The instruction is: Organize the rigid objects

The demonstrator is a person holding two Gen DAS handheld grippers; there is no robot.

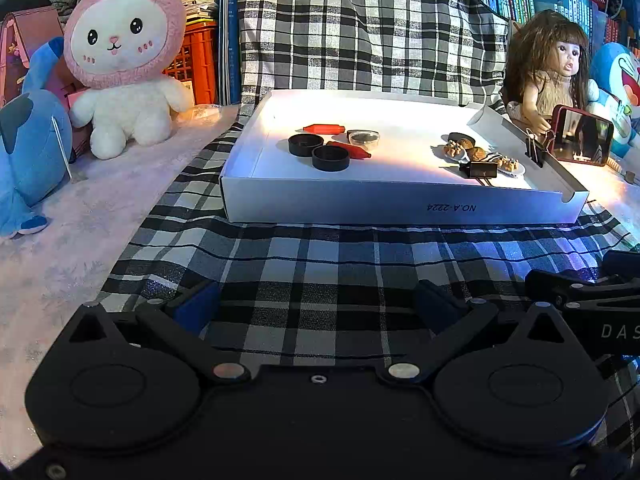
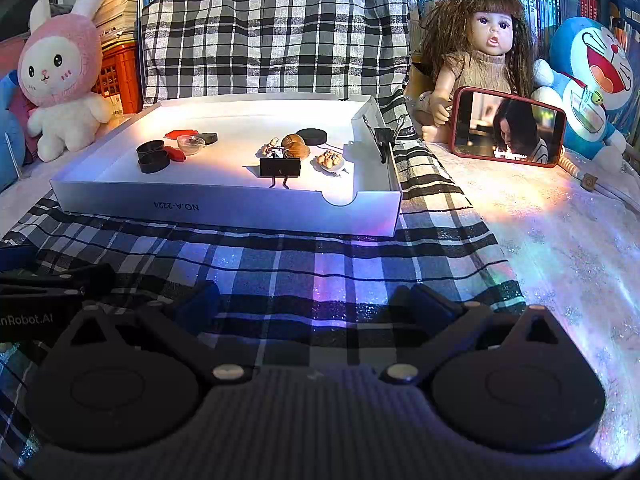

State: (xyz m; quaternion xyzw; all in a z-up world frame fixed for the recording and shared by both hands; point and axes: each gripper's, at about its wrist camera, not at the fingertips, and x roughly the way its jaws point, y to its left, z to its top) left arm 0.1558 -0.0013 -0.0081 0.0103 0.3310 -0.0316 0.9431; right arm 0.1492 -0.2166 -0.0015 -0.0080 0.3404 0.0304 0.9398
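A shallow white box lid (image 1: 400, 204) (image 2: 224, 210) lies on the checked cloth ahead of both grippers. On its left part sit two black round caps (image 1: 316, 152) (image 2: 153, 156), two red pieces (image 1: 349, 149) (image 2: 176, 153) and a clear dish (image 1: 363, 138) (image 2: 191, 144). On its right part sit a black binder clip (image 1: 482, 169) (image 2: 280, 168), small plates of toy food (image 1: 456, 149) (image 2: 330, 160), walnuts (image 2: 295, 145) and another black cap (image 2: 314, 136). A second binder clip (image 1: 534, 152) (image 2: 384, 136) grips the right wall. My left gripper (image 1: 316, 304) and right gripper (image 2: 316, 306) are open, empty, well short of the box.
A pink rabbit plush (image 1: 124, 64) (image 2: 60, 76) and a blue plush (image 1: 28, 152) sit at the left. A doll (image 1: 552, 72) (image 2: 480, 52), a red-cased phone (image 1: 582, 136) (image 2: 508, 130) and a blue cat plush (image 2: 592, 76) stand at the right. Books and a red crate fill the back.
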